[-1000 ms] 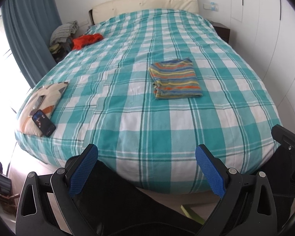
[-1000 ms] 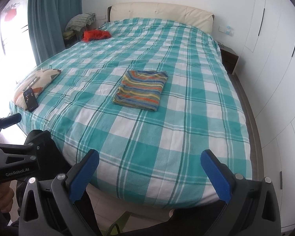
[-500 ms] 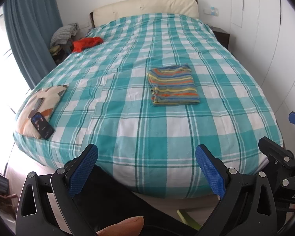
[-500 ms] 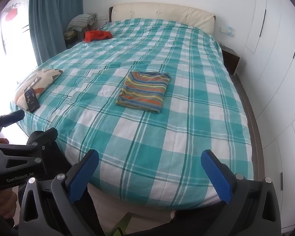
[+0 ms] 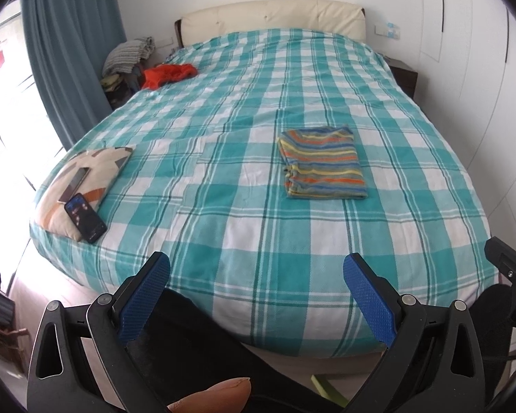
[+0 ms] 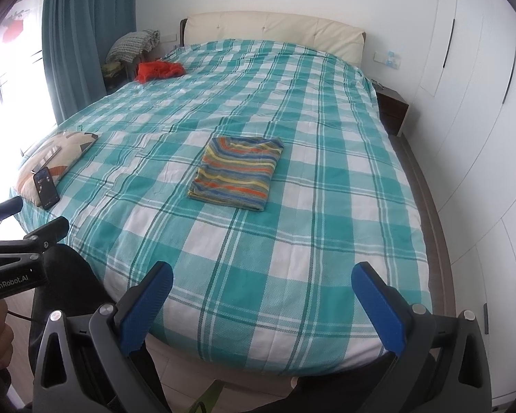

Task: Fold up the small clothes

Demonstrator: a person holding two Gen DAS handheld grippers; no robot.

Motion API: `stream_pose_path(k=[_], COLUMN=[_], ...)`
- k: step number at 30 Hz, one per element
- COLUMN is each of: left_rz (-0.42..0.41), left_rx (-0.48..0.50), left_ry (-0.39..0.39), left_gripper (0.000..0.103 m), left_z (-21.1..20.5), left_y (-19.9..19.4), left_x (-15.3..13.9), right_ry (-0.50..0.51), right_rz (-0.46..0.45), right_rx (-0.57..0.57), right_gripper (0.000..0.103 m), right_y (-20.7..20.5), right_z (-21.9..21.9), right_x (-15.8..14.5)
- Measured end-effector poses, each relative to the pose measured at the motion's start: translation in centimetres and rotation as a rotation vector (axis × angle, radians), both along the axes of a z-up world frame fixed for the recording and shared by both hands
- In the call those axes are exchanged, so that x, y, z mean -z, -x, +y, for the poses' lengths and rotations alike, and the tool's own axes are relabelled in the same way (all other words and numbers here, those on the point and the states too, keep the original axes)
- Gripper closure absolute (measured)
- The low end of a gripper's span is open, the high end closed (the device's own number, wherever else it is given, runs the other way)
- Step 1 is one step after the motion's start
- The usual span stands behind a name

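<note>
We are holding the left gripper (image 5: 256, 270) spread wide with nothing between its blue pads (image 5: 144, 296), hovering off the foot of the bed (image 5: 258, 247). The right gripper (image 6: 261, 282) is likewise gaping and empty, beside the left at the same bed edge. The folded striped garment (image 5: 321, 167) is lying flat near the bed's middle, well apart from both grippers. Toward the bed's left edge a patterned cushion (image 5: 86, 175) is carrying a phone (image 5: 85, 217); an orange garment (image 5: 167, 74) is sitting crumpled near the headboard (image 5: 275, 17).
</note>
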State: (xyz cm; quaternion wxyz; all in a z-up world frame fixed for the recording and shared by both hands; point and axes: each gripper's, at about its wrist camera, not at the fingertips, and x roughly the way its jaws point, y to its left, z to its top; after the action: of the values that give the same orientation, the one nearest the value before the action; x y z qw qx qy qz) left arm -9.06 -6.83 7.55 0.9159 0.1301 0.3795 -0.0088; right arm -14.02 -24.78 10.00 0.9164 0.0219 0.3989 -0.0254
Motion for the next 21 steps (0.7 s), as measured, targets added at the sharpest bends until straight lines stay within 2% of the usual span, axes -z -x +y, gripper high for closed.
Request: stream_pose_path(k=[13, 21], left_rz=[0.014, -0.001], left_rx=[-0.008, -0.003], left_ry=[-0.005, -0.013], left_gripper=[0.002, 0.002], left_z=[0.2, -0.5], left_y=[-0.6, -1.1], left_x=[0.1, -0.1], right_ry=[-0.009, -0.004], right_rz=[0.006, -0.027], right_rx=[-0.037, -0.041], right_gripper=[0.001, 0.001], right_y=[-1.1, -2.2], right_z=[0.7, 0.8], right_x=[0.1, -0.7])
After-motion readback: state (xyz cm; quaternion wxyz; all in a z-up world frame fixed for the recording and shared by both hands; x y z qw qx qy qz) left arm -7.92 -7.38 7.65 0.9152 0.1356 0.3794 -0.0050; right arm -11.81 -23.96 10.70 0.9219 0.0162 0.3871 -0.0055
